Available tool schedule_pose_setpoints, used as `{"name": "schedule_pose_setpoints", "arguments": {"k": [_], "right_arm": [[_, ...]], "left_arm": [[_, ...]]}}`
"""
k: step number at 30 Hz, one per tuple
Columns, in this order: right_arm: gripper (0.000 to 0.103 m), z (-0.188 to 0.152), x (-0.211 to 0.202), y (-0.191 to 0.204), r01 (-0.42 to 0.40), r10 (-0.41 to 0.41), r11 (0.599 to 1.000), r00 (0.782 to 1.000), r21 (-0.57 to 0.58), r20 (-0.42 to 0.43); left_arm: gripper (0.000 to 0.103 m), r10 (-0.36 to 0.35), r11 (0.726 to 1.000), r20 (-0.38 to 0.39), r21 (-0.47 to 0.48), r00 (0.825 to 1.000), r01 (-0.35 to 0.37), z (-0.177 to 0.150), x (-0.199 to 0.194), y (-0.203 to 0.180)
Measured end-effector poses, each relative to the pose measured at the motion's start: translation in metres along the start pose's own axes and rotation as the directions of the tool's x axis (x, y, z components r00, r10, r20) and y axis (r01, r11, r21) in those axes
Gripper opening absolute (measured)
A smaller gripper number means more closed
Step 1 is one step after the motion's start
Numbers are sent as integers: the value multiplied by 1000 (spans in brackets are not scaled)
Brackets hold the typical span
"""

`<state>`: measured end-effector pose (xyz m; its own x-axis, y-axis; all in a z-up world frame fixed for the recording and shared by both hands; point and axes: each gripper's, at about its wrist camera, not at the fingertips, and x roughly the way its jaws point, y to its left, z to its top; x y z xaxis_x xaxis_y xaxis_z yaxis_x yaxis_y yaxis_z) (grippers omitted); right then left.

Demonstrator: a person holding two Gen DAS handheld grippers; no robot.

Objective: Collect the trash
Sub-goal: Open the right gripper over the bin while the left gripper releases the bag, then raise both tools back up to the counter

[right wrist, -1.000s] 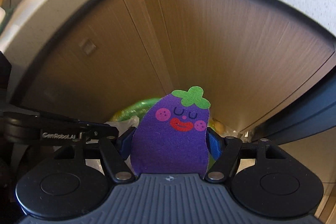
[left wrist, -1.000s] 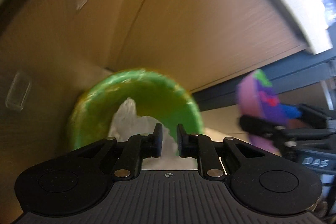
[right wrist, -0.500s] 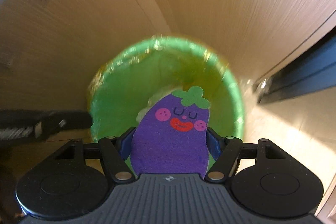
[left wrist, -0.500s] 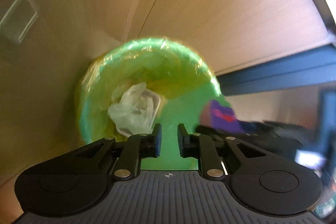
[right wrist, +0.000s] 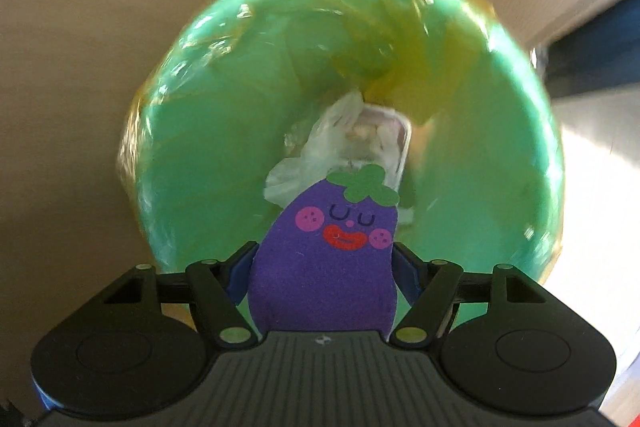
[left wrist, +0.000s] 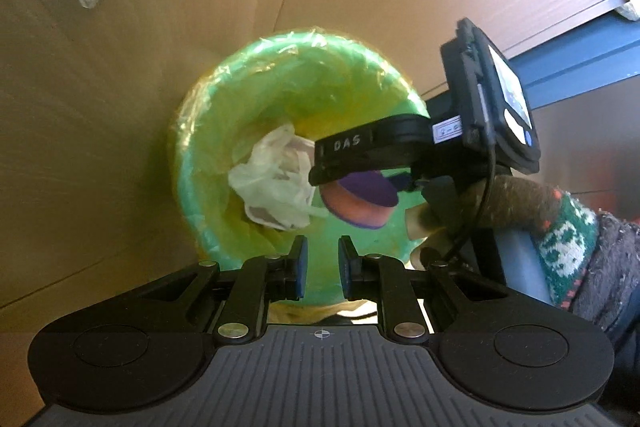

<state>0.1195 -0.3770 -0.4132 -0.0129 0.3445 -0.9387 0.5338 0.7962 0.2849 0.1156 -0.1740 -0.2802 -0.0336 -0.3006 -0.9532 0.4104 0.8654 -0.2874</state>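
Right wrist: green-lined bin [right wrist: 240, 131] against wood cabinet [right wrist: 80, 27]; right jaws gripping eggplant sponge [right wrist: 324, 267]; left jaws empty, narrowly apart.

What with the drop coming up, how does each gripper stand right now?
Left gripper: jaws slightly apart, holding nothing.
Right gripper: closed on the purple eggplant sponge.
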Motion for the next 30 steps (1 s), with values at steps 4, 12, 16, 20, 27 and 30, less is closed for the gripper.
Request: {"name": "schedule_pose_setpoints", "arguments": {"k": [4, 12, 16, 20, 27, 30], "right_arm": [[78, 0, -2, -8, -32, 32, 998, 999, 55, -5], [78, -8, -21, -5, 16, -17, 999, 999, 34, 32], [78, -15, -45, 5, 64, -60, 997, 994, -43, 90], [78, -31, -86, 25, 132, -98, 978, 974, -159, 203], [78, -66, -163, 67, 269, -121, 916, 893, -298, 432], [78, -76, -194, 78, 290, -94, 904, 852, -314, 515]], "left_arm": [[19, 0, 1000, 4, 3, 1000, 0, -1, -3, 1], [19, -9, 998, 9, 60, 1000, 9, 4, -8, -3], [19, -18, 996, 53, 92, 998, 13, 11, -20, -9], [19, -49, 992, 136, 126, 989, 31, 22, -43, -14], [19, -121, 979, 271, 192, 955, 69, 38, -99, -24], [19, -164, 972, 341, 218, 926, 92, 42, -132, -29]]}}
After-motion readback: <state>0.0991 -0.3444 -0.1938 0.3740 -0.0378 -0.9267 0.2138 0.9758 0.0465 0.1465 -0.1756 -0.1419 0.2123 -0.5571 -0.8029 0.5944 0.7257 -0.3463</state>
